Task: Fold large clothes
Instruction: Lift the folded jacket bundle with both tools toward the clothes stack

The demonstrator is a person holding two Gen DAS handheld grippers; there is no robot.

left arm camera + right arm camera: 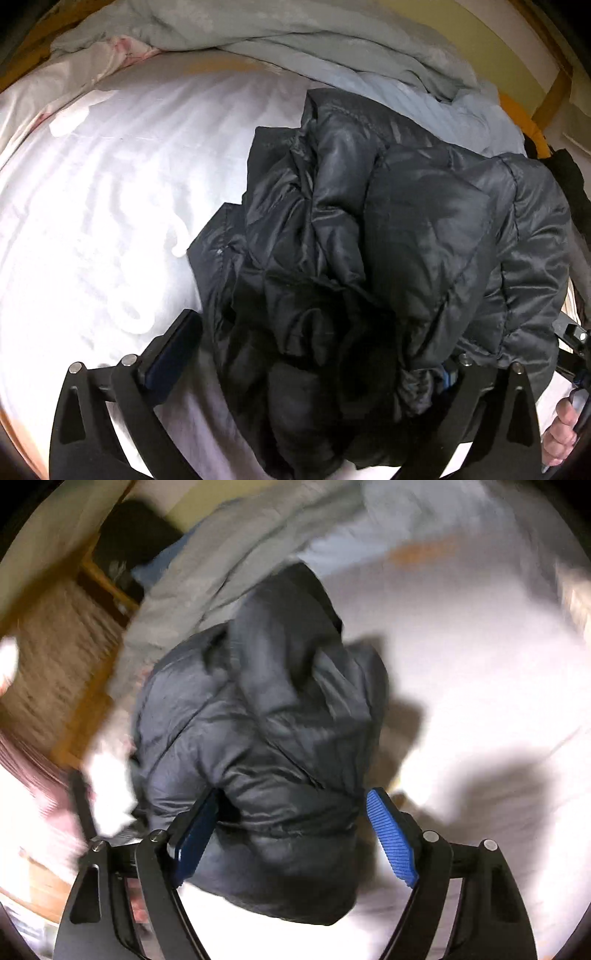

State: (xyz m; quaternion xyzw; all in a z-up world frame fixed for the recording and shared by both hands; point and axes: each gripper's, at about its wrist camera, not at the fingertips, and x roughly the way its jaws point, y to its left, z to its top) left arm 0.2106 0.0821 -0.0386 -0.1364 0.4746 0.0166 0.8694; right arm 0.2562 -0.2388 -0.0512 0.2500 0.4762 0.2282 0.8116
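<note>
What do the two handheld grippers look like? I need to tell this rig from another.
Both the left gripper and the right gripper have matte black slotted finger arms with silver round pins. The fingers carry ribbed blue pads. No cables or markings show.

I see a bed with a bright white sheet (pixel 110 192), a rumpled grey blanket (pixel 295 33) heaped along its far edge beside a pale pink cover (pixel 74 70). Behind it runs a cream wall (pixel 461 22); a wooden frame (pixel 99 579) borders the bed in the right view, blurred
</note>
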